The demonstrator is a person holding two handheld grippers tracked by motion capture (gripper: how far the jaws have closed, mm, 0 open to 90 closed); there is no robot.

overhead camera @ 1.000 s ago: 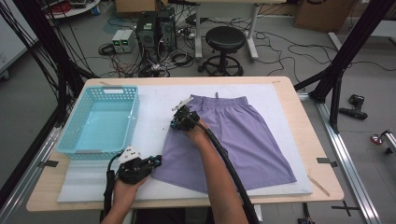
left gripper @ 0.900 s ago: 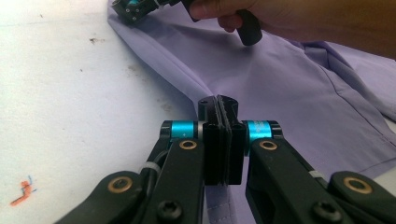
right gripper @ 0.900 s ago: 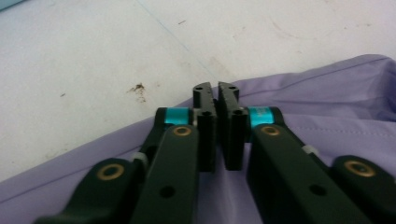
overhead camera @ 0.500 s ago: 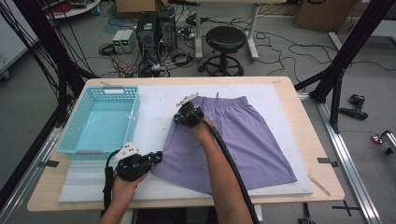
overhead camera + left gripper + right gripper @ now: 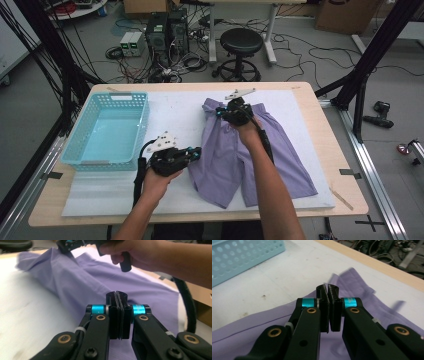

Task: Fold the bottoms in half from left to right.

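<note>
Purple shorts (image 5: 260,155): we see both tongs, left (image 5: 196,152) and right (image 5: 219,113), clamped on the left edge; judged risk: thin fabric slipping, spoiling the fold.

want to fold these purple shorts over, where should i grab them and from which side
Take the shorts by their left edge: one tool at the waistband corner, the other at the leg hem near the left tool. Come in low from the basket side. The cloth lies flat on the white mat, and only that edge offers a thin fold to pinch.
</note>
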